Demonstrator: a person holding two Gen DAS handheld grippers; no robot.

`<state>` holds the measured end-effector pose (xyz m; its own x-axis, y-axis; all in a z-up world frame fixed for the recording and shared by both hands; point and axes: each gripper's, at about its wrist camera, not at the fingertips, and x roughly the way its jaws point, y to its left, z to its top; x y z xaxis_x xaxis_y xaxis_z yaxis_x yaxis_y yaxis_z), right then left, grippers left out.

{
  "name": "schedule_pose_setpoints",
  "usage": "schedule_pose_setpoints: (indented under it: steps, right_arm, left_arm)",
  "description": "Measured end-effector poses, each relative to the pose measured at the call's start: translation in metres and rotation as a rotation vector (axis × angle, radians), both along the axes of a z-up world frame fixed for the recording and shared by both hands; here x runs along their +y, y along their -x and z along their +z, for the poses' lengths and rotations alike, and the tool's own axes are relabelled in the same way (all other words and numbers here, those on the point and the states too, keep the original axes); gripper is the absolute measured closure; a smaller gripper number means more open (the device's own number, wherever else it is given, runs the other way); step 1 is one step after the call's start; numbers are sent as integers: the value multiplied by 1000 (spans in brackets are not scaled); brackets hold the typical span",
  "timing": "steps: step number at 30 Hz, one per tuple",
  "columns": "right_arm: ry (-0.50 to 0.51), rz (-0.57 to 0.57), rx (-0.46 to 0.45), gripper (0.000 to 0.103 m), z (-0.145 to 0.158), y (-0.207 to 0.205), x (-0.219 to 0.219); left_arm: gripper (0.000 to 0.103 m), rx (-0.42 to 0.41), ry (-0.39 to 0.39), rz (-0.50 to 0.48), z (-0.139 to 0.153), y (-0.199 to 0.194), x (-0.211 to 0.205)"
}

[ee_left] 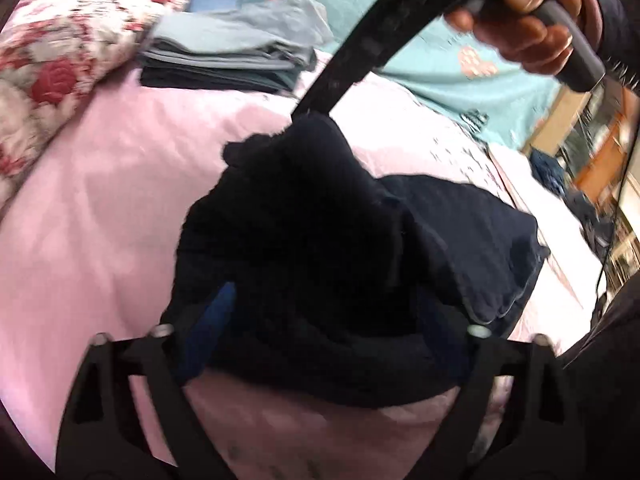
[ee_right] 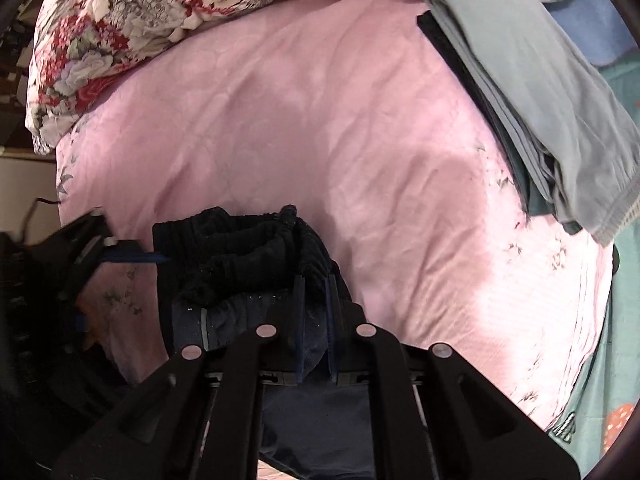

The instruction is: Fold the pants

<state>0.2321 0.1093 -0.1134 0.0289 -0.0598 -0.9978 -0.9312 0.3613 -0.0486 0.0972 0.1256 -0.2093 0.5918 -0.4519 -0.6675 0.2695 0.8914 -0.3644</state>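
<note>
Dark navy pants (ee_left: pixel 320 240) lie bunched on the pink bedspread (ee_left: pixel 100 208). My left gripper (ee_left: pixel 324 312) is open, its blue-padded fingers (ee_left: pixel 212 320) wide on either side of the bunched cloth. My right gripper (ee_right: pixel 316 308) is shut on a fold of the pants (ee_right: pixel 240 264) at the elastic waistband end. In the left wrist view the right gripper's finger (ee_left: pixel 360 48) reaches down onto the far end of the pants, held by a hand (ee_left: pixel 528 12). The left gripper shows at the left of the right wrist view (ee_right: pixel 120 256).
A stack of folded grey and dark garments (ee_left: pixel 224 56) (ee_right: pixel 540 112) lies on the bed beyond the pants. A red floral quilt (ee_left: pixel 68 40) (ee_right: pixel 160 12) lies at the bed's far edge. A teal sheet (ee_left: pixel 460 72) lies to the right.
</note>
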Motion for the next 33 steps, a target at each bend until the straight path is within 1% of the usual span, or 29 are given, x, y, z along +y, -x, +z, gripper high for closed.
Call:
schedule_pose_setpoints:
  steps: [2,4,5,6,8,10,11,12,14,16,17,18,20,23,27,28,32,33]
  right_arm:
    - [-39,-34,18,93,4,-2,-4]
    - [-84,-64,38,92,17,1,-4]
    - [-109,-86,66,84,24,4,-7]
    - [-140,-104,90,81,29,12,-5]
    - [-184,-99,138,79,39,30,-6]
    - [-186,-93,172,77,35,47,-5]
    - [-177,-104,181,78,28,53,-4]
    - [-162,-119,174,77,21,55,-5]
    - [-148,-157,189,68,8,52,-7]
    - [-160,-199,226,63,-4,49,-11]
    - [-155,-216,224,57,-9,49,-11]
    - [-149,-224,216,55,-11,49,-10]
    - [-149,-219,216,55,-16,55,-8]
    - [-161,-177,211,55,-13,66,-4]
    - [-175,-100,180,55,-11,90,8]
    - [-173,-94,160,55,-12,94,10]
    - [-125,-62,20,55,-30,112,19]
    - [-123,-63,7,56,-34,115,20]
  left_arm:
    - [36,-13,-4,-79,-1,-7,-2]
    - [40,-19,-6,-127,0,-12,-4]
    - [41,-25,-13,-137,1,-12,-5]
    - [42,-29,-10,-146,2,-12,-5]
    - [50,-45,-11,-168,5,-10,-8]
    - [50,-75,-36,-172,9,-6,-13]
    - [50,-83,-41,-175,10,-4,-14]
    - [50,-84,-45,-177,10,-3,-15]
    - [50,-80,-56,-185,10,0,-16]
    - [50,-80,-65,-192,10,2,-15]
    - [50,-81,-69,-194,11,4,-15]
    - [50,-83,-72,-196,11,6,-14]
    - [50,-84,-97,-204,13,11,-14]
    - [50,-88,-139,-223,17,25,-14]
    - [43,-63,-135,-205,23,43,2]
    - [40,-55,-147,-189,23,48,7]
    - [40,-28,-186,-165,23,56,21]
    - [40,-17,-201,-165,21,57,24]
